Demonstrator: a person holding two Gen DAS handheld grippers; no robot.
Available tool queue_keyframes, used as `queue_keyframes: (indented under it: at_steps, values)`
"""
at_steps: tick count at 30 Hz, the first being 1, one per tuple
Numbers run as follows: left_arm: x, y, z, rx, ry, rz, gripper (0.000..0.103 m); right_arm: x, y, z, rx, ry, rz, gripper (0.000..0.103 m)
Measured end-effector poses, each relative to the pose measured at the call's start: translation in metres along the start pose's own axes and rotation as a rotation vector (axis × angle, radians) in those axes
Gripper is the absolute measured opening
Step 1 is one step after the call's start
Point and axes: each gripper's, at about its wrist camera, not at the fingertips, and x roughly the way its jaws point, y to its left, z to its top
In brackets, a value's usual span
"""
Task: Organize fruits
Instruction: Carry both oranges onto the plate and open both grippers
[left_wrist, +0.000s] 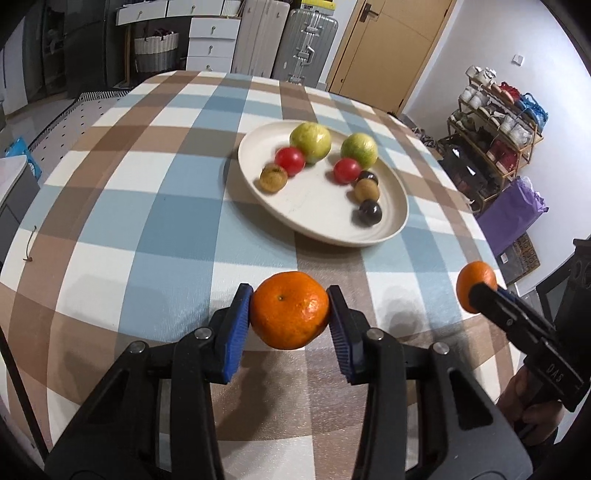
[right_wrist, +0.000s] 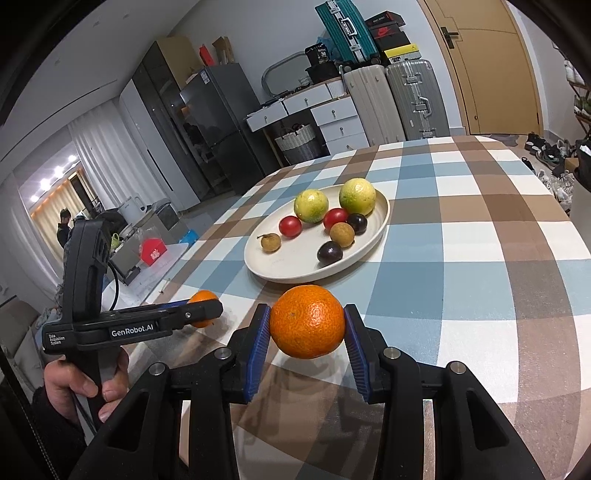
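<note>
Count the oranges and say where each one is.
2. One orange is clamped in the left gripper above the table; the other orange is clamped in the right gripper, short of the plate. None lies on the plate.

left hand-held gripper (left_wrist: 290, 309) clamped on an orange (left_wrist: 290, 311), right hand-held gripper (right_wrist: 307, 321) likewise

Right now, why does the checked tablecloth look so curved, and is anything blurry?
Left wrist view: fisheye bending bulges the tablecloth like a dome; the fruit on the plate is slightly smeared, while the held orange stays sharp. Right wrist view: the same bending tilts the door and suitcases; plate and second orange look crisp, soft shadows beneath.
</note>
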Motion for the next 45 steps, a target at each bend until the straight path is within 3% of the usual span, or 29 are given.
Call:
queue_keyframes:
  at_steps: [13,23,34,45]
  values:
    - [-0.02,-0.011,0.039,0.033,-0.07,-0.025,0.038,0.003,0.008,0.029,-0.031,-0.031,0.013,0.04]
    - [-0.013,-0.017,0.081,0.041,-0.083,-0.065,0.038,0.021,0.014,0.06,-0.062,-0.033,0.021,0.04]
    - [0.026,-0.022,0.113,0.044,-0.022,-0.135,0.038,0.061,0.004,0.085,-0.074,0.02,0.009,0.04]
    - [0.075,-0.017,0.128,0.029,0.059,-0.176,0.038,0.099,-0.001,0.083,-0.119,0.083,-0.004,0.04]
